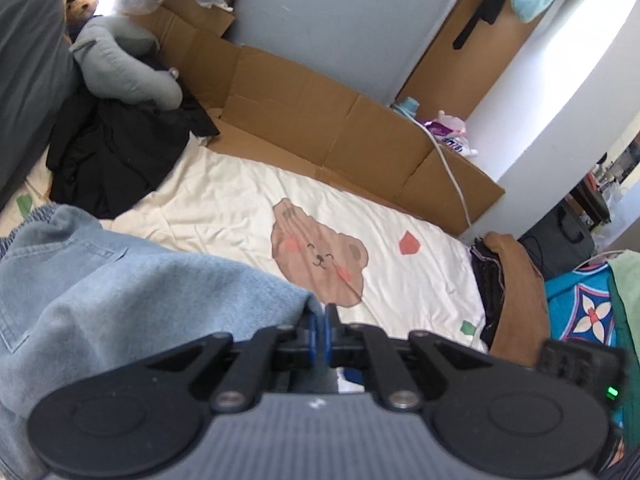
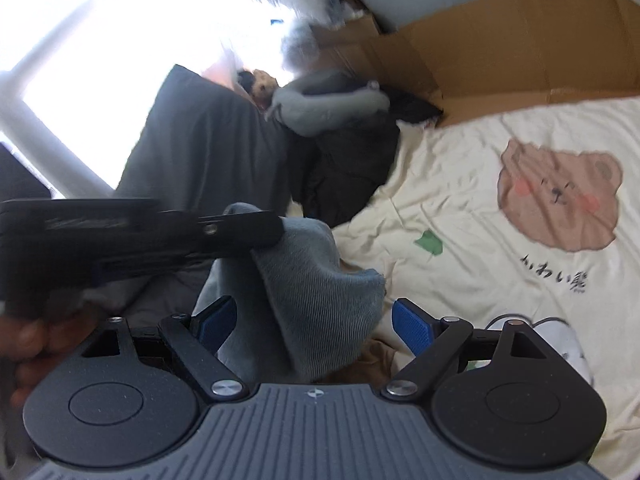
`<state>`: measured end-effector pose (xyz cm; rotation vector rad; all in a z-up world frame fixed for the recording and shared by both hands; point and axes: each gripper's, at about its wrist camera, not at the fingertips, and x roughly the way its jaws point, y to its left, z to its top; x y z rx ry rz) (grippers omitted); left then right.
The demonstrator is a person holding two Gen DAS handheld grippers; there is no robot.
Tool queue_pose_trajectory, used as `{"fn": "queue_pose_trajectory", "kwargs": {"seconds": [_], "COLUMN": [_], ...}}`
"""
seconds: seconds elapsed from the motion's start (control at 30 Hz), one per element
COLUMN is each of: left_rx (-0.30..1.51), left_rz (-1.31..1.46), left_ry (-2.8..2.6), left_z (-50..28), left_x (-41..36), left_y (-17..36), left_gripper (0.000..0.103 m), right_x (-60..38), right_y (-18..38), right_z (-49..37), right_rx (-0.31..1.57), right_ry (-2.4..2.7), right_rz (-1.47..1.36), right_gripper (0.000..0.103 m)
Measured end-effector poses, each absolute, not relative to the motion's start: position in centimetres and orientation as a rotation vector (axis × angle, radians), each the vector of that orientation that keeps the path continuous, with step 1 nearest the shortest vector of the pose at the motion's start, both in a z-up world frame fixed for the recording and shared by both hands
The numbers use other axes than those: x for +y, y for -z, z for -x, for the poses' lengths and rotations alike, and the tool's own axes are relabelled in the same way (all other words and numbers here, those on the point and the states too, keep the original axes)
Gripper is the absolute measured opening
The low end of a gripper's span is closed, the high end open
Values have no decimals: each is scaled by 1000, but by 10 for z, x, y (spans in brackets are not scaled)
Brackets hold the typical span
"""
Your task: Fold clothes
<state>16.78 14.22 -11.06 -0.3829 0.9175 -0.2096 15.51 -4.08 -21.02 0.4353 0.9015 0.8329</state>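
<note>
Jeans (image 1: 120, 288): soft, heavy denim, judged limp and non-slip; best held at hem or waistband edge. Left gripper (image 1: 321, 326): jaws clenched on a denim fold, the bulk draping to their left over the bed (image 1: 240, 200). Right gripper (image 2: 312, 320): jaws released, a hanging denim end (image 2: 320, 300) between them, ungripped.

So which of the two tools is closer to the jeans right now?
Left. The left tool is shut on an edge of the jeans, so it touches them. The right tool is open, with a fold of denim hanging between its pads, not gripped.
</note>
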Motion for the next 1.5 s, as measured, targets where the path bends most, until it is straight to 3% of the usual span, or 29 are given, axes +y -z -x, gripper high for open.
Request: {"fn": "queue_pose_trajectory", "kwargs": {"seconds": [0.17, 0.23, 0.27, 0.3, 0.4, 0.8, 0.93, 1.5], "left_rx": [917, 920, 924, 932, 952, 962, 964, 1030], "left_rz": [411, 427, 433, 441, 465, 452, 464, 469], "left_ry": [209, 206, 204, 198, 190, -47, -182, -272], "left_z": [-160, -158, -157, -156, -152, -85, -58, -23], "left_x": [150, 154, 156, 158, 166, 244, 269, 272], "left_y": [115, 119, 120, 122, 126, 121, 119, 116], "left_gripper": [3, 3, 3, 4, 5, 18, 33, 41], "right_x": [-23, -18, -15, -14, -12, -42, -54, -166], "right_y": [231, 235, 236, 237, 238, 238, 230, 155], "right_z": [-158, -155, -153, -152, -148, -136, -136, -165], "right_rx": [934, 933, 928, 923, 906, 865, 864, 787], "right_ry": [-848, -851, -855, -858, -841, -631, -609, -382], "right_rz": [-446, -442, -435, -425, -390, -414, -415, -375], "right_gripper": [82, 70, 56, 35, 20, 15, 15, 14]}}
